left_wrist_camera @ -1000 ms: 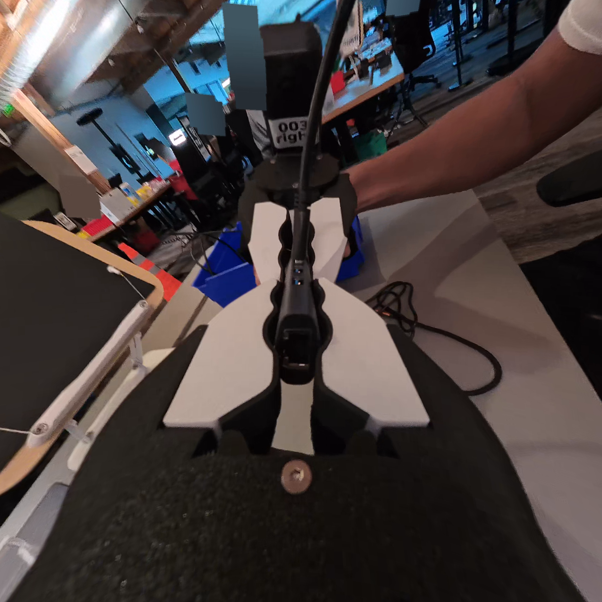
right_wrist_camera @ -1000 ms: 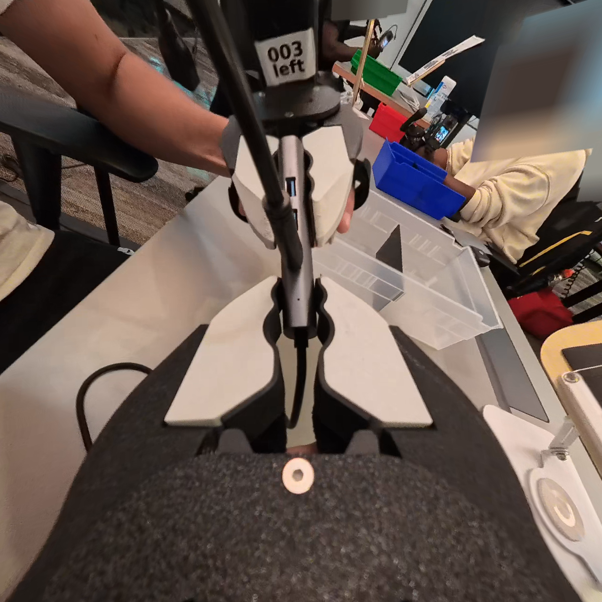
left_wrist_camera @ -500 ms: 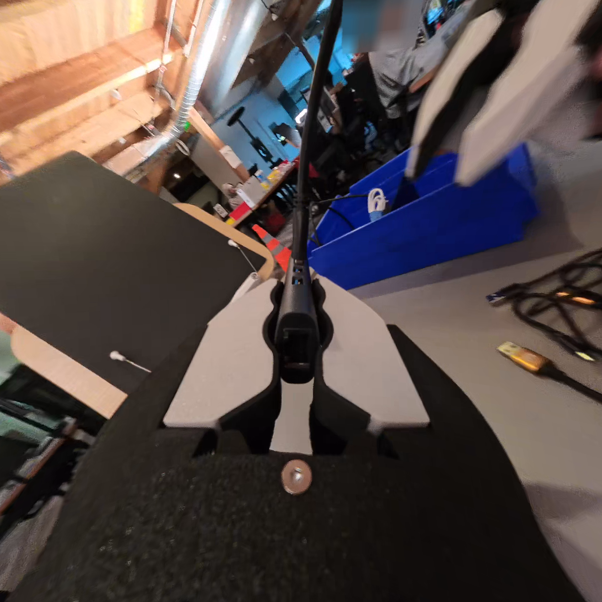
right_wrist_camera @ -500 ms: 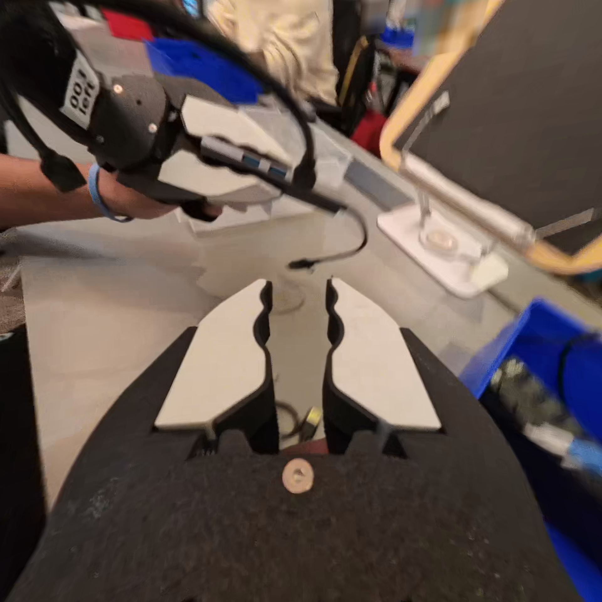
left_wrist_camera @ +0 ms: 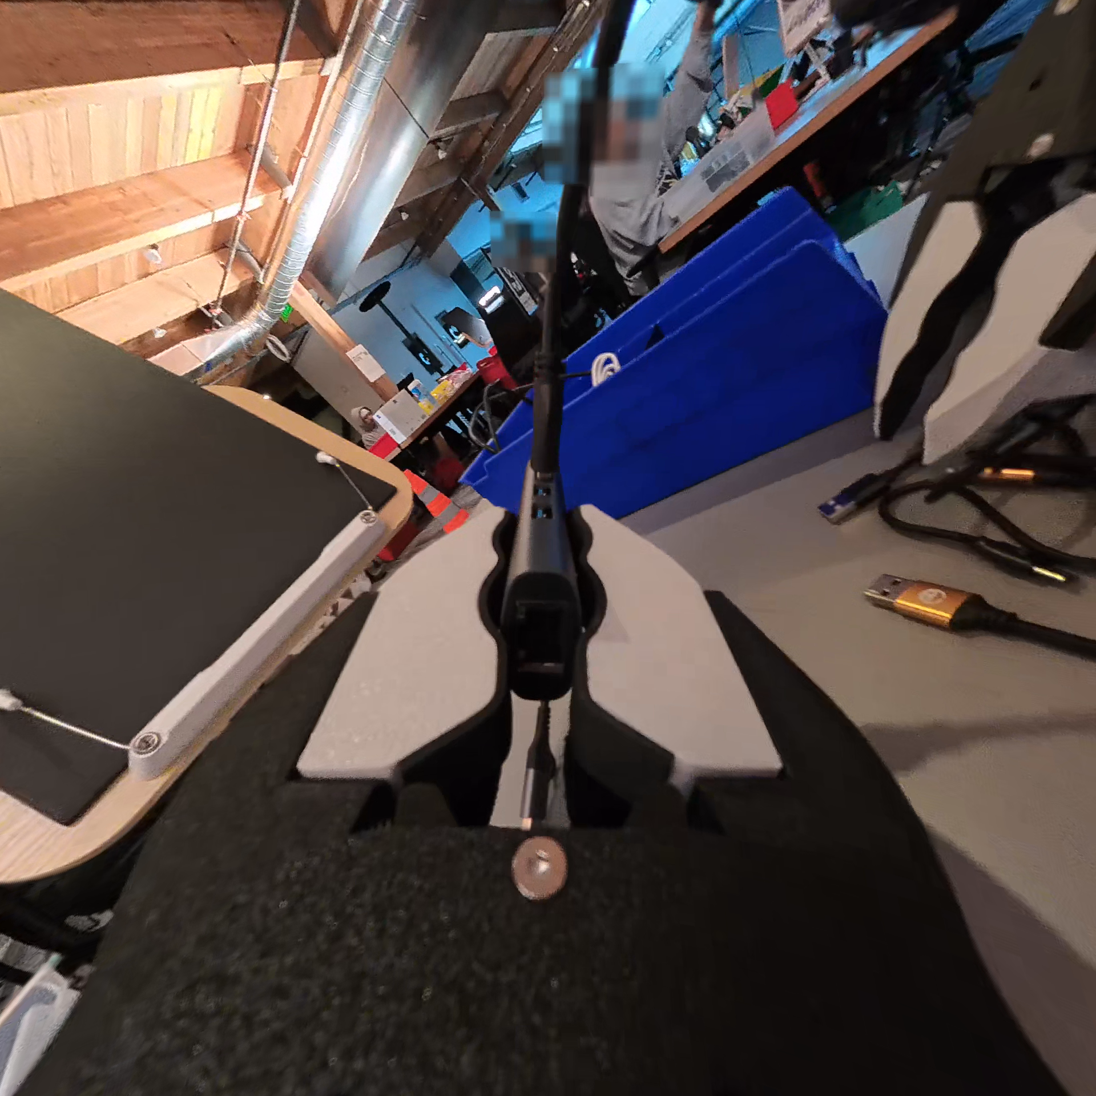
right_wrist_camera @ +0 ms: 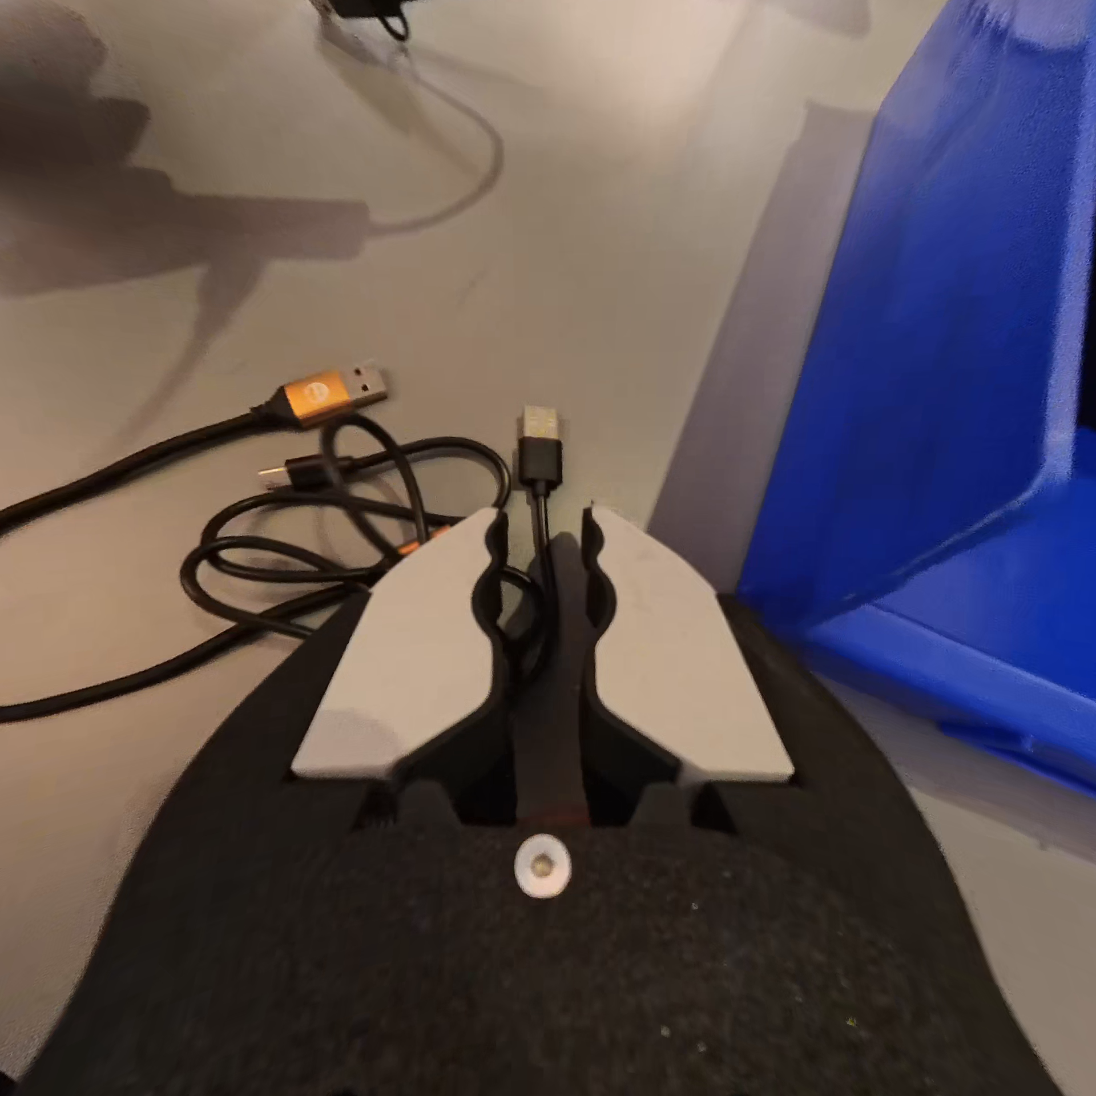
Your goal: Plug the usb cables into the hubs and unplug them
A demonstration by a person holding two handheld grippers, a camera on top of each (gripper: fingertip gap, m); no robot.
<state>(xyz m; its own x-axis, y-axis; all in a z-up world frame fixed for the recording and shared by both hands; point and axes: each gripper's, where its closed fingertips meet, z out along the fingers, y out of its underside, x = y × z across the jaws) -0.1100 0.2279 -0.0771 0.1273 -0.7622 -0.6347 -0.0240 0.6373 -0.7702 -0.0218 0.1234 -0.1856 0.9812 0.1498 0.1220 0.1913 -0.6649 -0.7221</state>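
Two grippers differ: left gripper (left_wrist_camera: 539, 569) clamps the grey USB hub (left_wrist_camera: 538, 605) at frame centre, while right gripper (right_wrist_camera: 544, 522), jaws apart, sits just behind the black USB-A plug (right_wrist_camera: 538, 453), whose long axis points up-frame, in line with the gap.

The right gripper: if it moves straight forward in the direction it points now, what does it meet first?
Most likely the black USB plug, which lies on the table just beyond the open right gripper, its thin cable running back between the fingers. The orange plug sits off to the left. Depth is hard to judge.
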